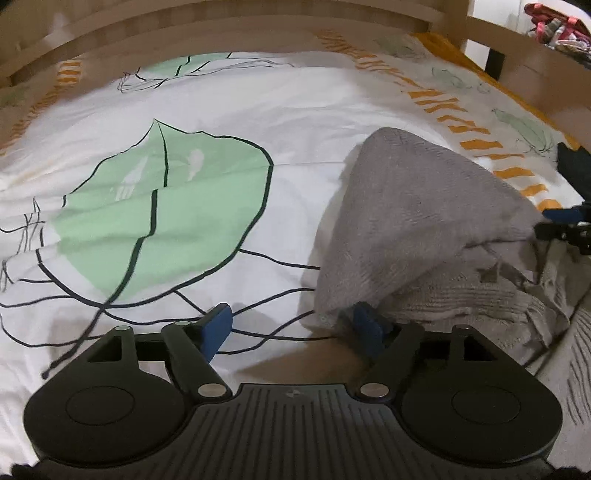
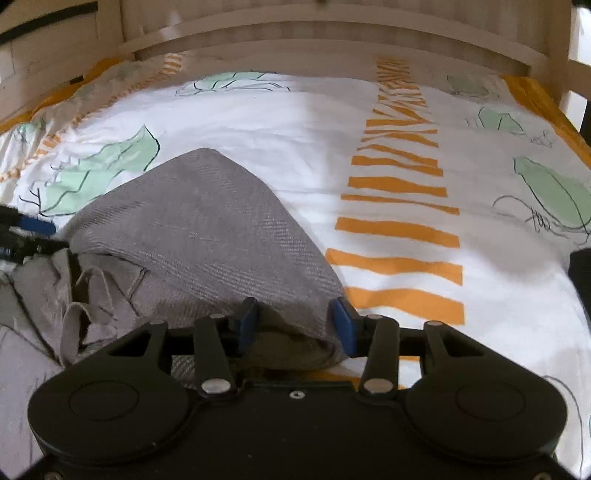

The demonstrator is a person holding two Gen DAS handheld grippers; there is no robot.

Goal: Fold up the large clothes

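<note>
A grey woven garment point(image 1: 417, 229) lies bunched and partly folded on the bed, with a smooth triangular flap on top; it also shows in the right wrist view point(image 2: 207, 229). My left gripper point(image 1: 291, 326) is open at the garment's near left corner, its right finger point(image 1: 367, 328) touching the cloth edge. My right gripper point(image 2: 295, 323) is open, jaws on either side of the garment's near right edge, with cloth between them. Each gripper shows at the edge of the other's view: the right point(image 1: 569, 221), the left point(image 2: 26, 236).
The bed has a white sheet point(image 1: 207, 110) printed with green leaves and orange stripes point(image 2: 402, 225). A wooden bed frame point(image 2: 332, 40) runs along the far side. Colourful items point(image 1: 554, 26) sit beyond the bed at top right.
</note>
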